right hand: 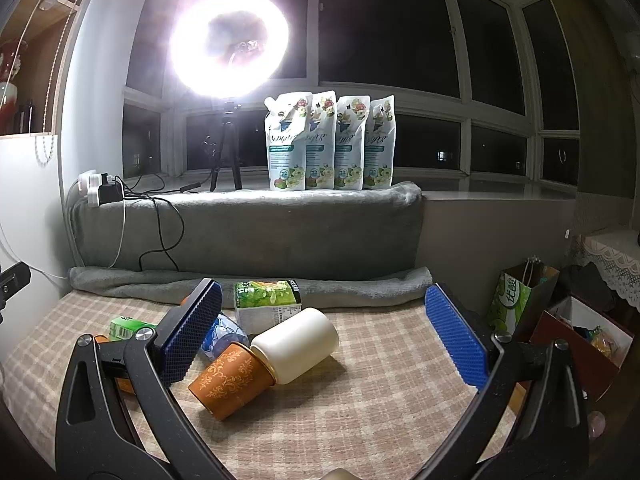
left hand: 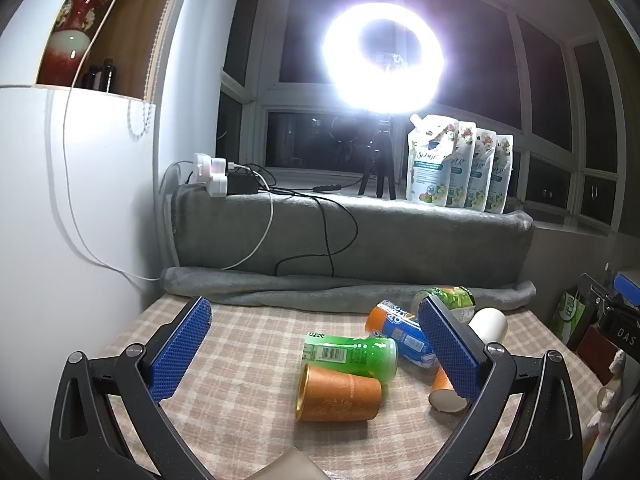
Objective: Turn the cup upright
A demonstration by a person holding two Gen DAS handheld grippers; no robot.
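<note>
Beige-and-white checked tablecloth (right hand: 380, 380). Orange cup (right hand: 232, 380) with paler floral scrollwork. Cream cup (right hand: 298, 344). Green can (left hand: 352, 354). Blue dimpled gripper pads (right hand: 456, 340). Grey blanket (right hand: 248, 236).

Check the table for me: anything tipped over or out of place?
Yes: every cup on the checked cloth lies on its side, none upright. The cream cup touches the patterned orange cup; nothing looks spilled.

Home room at night, rigged for filming. Bay window (right hand: 400, 40) dark at 12 o'clock; ring light (right hand: 230, 40) on sill at 11; detergent pouches (right hand: 330, 142) beside it; checked tablecloth (right hand: 360, 400) at 6.
</note>
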